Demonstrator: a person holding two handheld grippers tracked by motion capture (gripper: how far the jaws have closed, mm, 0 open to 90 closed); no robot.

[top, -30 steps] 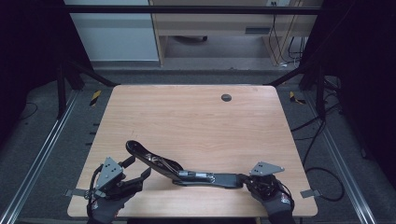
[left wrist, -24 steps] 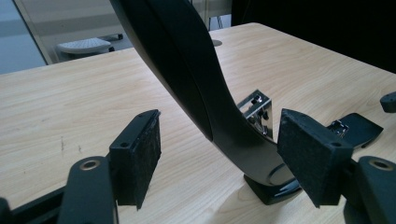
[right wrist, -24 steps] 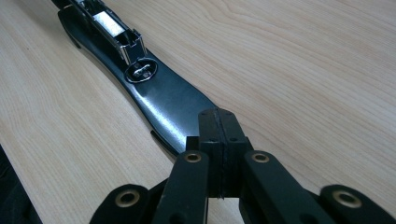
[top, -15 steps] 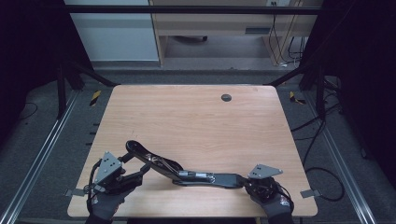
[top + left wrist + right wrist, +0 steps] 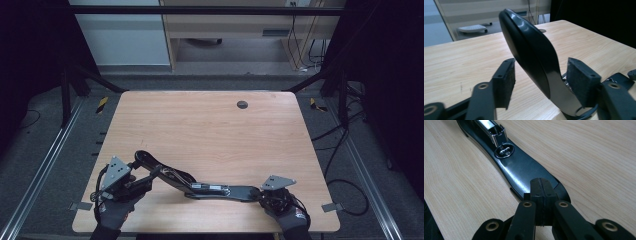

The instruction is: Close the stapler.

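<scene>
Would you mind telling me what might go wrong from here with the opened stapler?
The left claw stands open around the stapler's raised top arm, pads apart from it; closing off-centre might slip on the glossy curve. The right claw is shut, pressing on the base tip, which might slide or lift.

The opened stapler point(image 5: 200, 185) lies stretched along the near edge of the desk point(image 5: 210, 130), and it is the one thing that blocks a sweep across that strip. Beyond the stapler, toward the far edge, the wood is bare and a gripper can pass freely; a small round hole point(image 5: 242, 104) sits well beyond it, flush with the top. At the stapler's left end the raised arm tilts up between the left gripper point(image 5: 131, 182) fingers, with a gap on one side. The right gripper point(image 5: 261, 196) presses the stapler's right end.
</scene>
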